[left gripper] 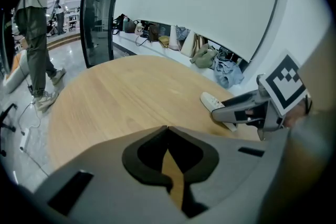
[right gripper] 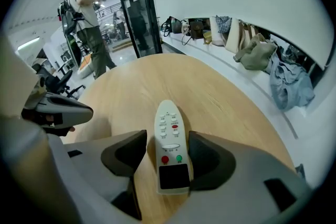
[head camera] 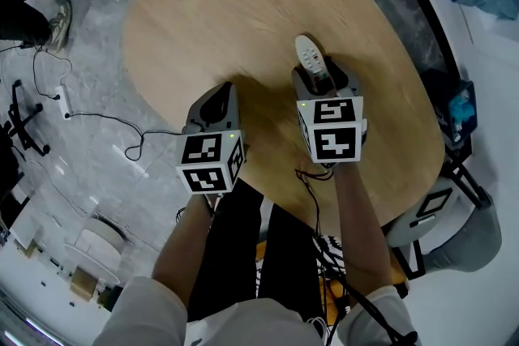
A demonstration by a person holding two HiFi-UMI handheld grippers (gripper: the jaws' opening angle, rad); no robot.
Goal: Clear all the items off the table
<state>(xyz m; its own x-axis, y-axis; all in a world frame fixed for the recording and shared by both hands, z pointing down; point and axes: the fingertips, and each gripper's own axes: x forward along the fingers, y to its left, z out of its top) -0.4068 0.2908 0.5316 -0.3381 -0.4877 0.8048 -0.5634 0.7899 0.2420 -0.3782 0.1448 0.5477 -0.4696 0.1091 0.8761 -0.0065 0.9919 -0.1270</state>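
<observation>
Between the spread fingers of our right gripper (right gripper: 166, 152) the remote control (right gripper: 168, 126) lies lengthwise, not pinched, and our left gripper (left gripper: 168, 136) is clenched empty, farther off.

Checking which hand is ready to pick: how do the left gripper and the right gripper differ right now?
The left gripper has its jaws together with nothing in them. The right gripper has its jaws apart, with the white remote lying between them. The left gripper sits near the table edge, the right gripper further in over the wood. Both point down at the table.
</observation>
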